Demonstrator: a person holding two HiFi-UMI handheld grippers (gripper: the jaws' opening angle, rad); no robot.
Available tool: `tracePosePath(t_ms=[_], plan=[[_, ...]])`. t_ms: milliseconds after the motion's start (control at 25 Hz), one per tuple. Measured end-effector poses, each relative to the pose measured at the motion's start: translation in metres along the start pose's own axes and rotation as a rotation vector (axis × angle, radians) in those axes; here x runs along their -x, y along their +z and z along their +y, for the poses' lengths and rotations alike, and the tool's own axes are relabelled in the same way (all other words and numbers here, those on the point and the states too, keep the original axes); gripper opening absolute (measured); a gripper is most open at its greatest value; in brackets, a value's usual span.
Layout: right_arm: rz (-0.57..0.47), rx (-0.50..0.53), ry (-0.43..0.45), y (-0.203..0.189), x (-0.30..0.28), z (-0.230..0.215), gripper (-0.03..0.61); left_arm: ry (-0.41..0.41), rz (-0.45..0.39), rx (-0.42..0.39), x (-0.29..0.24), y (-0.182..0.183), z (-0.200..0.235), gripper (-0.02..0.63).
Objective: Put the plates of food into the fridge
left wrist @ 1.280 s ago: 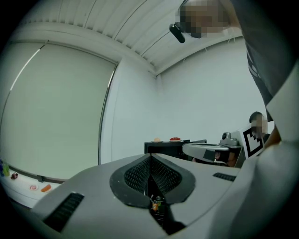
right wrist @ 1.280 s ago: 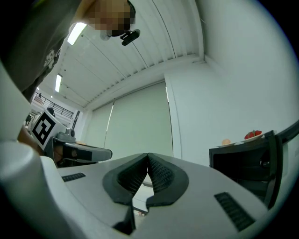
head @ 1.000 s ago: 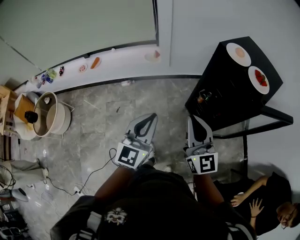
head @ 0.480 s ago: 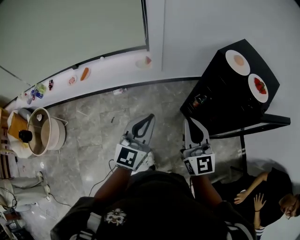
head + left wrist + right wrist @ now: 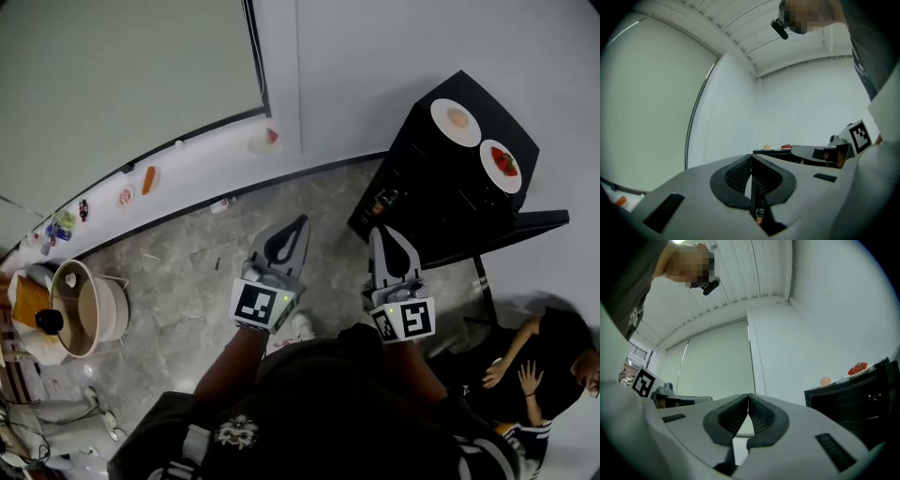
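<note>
Two white plates stand on top of a black cabinet (image 5: 441, 202) at the upper right of the head view. One plate holds a pale round food (image 5: 457, 119), the other holds strawberries (image 5: 503, 163). My left gripper (image 5: 298, 223) and right gripper (image 5: 382, 230) are held side by side over the floor, both shut with nothing between their jaws, short of the cabinet. In the left gripper view the gripper (image 5: 751, 155) points at the plates (image 5: 777, 147), far off. Beyond the right gripper (image 5: 748, 395), the round food (image 5: 825, 380) and the strawberries (image 5: 858, 367) show at the right.
A white window ledge (image 5: 202, 173) along the wall carries small dishes of food (image 5: 265, 141). A large pot (image 5: 89, 309) sits on the floor at the lower left. A person (image 5: 544, 366) sits on the floor at the lower right, next to the cabinet.
The view has swung: cabinet and plates slid left and slightly down in the head view, the pot moved to the lower left. Both grippers stay shut and side by side.
</note>
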State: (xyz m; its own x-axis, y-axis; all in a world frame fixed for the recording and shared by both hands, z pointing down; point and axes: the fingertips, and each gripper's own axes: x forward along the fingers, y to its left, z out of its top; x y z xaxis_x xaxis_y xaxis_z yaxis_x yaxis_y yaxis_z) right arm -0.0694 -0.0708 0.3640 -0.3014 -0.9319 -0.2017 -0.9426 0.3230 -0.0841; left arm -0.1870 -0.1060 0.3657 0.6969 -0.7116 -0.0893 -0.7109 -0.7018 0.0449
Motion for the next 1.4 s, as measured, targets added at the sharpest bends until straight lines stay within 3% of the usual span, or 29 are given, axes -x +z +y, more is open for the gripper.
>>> tracePosePath(t_ms=[560,880,1400], plan=[[-0.014,0.061,-0.12,0.004,0.007,-0.038,0.023,-0.153,0.005,-0.004,-0.044,-0.002,-0.031,0.022],[-0.019,0.073,-0.233,0.006,0.019,-0.091,0.023,-0.19,0.041,-0.012,-0.078,-0.018,-0.049,0.021],[-0.014,0.074,-0.292,0.003,0.015,-0.173,0.025,-0.25,0.034,-0.024,-0.161,-0.021,-0.083,0.022]])
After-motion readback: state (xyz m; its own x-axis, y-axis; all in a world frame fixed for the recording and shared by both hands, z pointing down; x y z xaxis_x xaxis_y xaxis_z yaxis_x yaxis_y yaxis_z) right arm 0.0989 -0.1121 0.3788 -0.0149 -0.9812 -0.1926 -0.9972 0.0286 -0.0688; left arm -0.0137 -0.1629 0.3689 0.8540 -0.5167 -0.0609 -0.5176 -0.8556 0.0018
